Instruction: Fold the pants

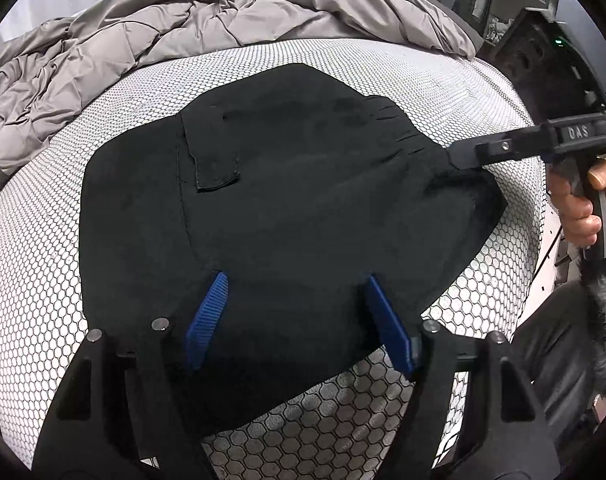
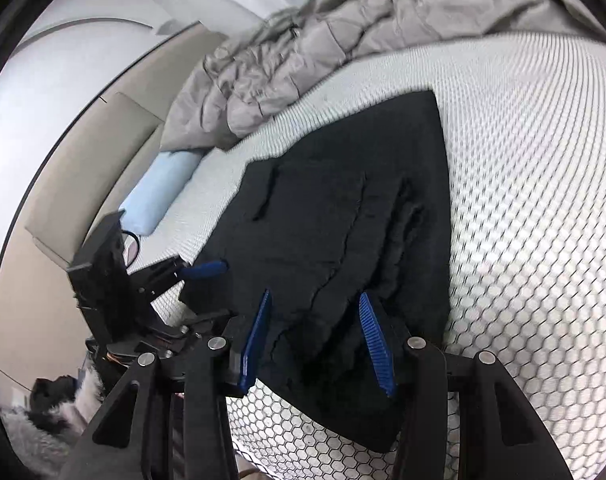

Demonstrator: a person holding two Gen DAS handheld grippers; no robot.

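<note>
Both pictures are round, with black corners, and they bend everything near the rim. The bed (image 1: 443,92) bulges like a ball. The light is soft and even, and it looks cool and white. The left wrist picture is sharp. The right wrist picture is smeared, most of all on the grey blanket (image 2: 343,40) above the pants (image 2: 343,208). The pants are so dark that their folds barely show. A soft shadow lies just under their near edge.
</note>
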